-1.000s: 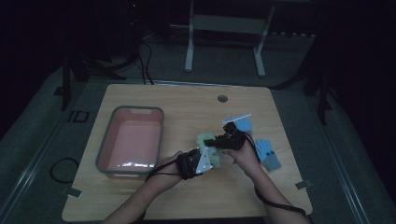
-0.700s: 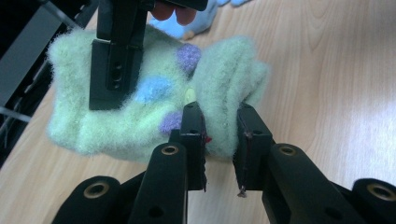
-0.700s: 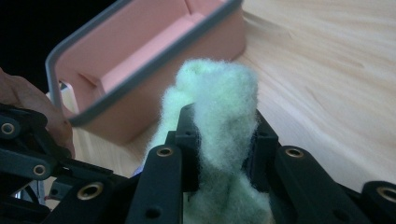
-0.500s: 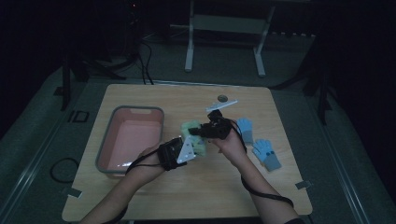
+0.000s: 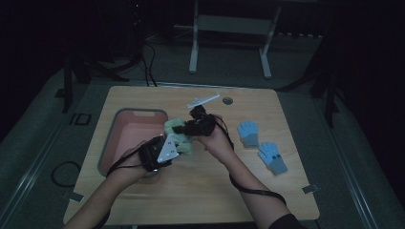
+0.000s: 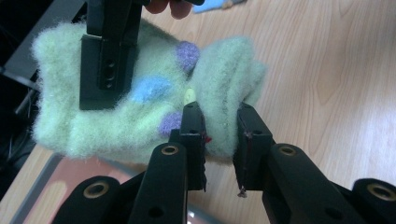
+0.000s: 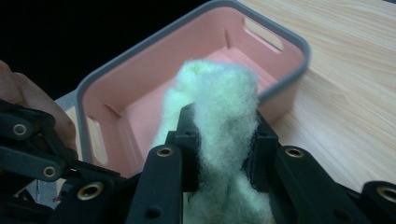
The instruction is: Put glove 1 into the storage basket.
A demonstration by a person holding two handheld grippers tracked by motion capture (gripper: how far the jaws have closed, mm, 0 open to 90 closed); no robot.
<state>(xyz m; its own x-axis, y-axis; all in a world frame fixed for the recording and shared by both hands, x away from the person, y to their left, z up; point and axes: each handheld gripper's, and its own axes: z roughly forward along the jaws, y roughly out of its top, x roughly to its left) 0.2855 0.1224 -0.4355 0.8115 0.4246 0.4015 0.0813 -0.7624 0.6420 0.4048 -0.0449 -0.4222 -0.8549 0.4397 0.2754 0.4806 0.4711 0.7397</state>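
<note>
Both hands have carried the green fuzzy sock [image 5: 177,135] leftward from the middle of the table [image 5: 296,191] toward the pink bin [image 5: 125,138] at the left edge, and lifted it. The left gripper [image 5: 168,145] pinches one end of the sock, its jaws pressed on a fold of the fabric [image 6: 219,121]. The right gripper [image 5: 187,128] pinches the other end, a tuft bulging between its jaws [image 7: 219,116]. The sock hangs stretched between them, just above the right rim of the bin. It carries blue and purple dots. Two blue gloves [image 5: 260,143] lie near the right edge of the table, well apart from the sock. A white strip [image 5: 203,100] lies near the far edge
</note>
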